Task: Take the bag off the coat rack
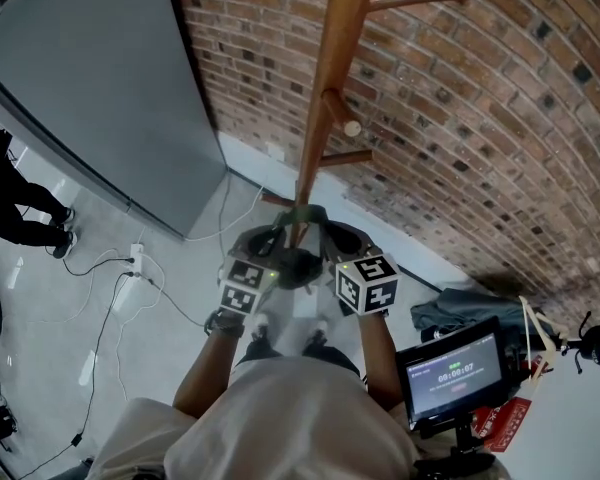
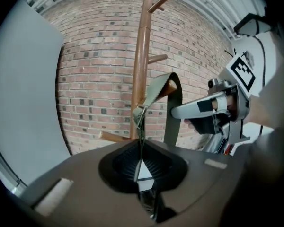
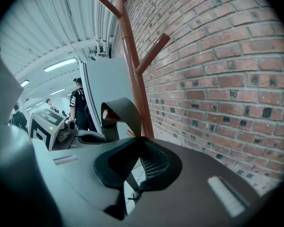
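Note:
A wooden coat rack (image 1: 325,88) stands against the brick wall. The bag's olive-grey strap (image 2: 157,91) loops over a low peg (image 2: 170,85) of the rack (image 2: 141,65). The dark bag (image 1: 298,266) hangs below, between the two grippers. My left gripper (image 2: 141,163) is shut on the strap just under its metal buckle (image 2: 139,112). My right gripper (image 3: 135,167) is shut on the strap's other side, below the loop (image 3: 119,109). In the head view both grippers, left (image 1: 270,240) and right (image 1: 330,238), sit close together at the pole.
A tall grey panel (image 1: 100,88) stands left of the rack. Cables and a power strip (image 1: 135,258) lie on the floor. A person's legs (image 1: 25,213) show at far left. A screen on a stand (image 1: 452,373) and grey cloth (image 1: 455,308) are at right.

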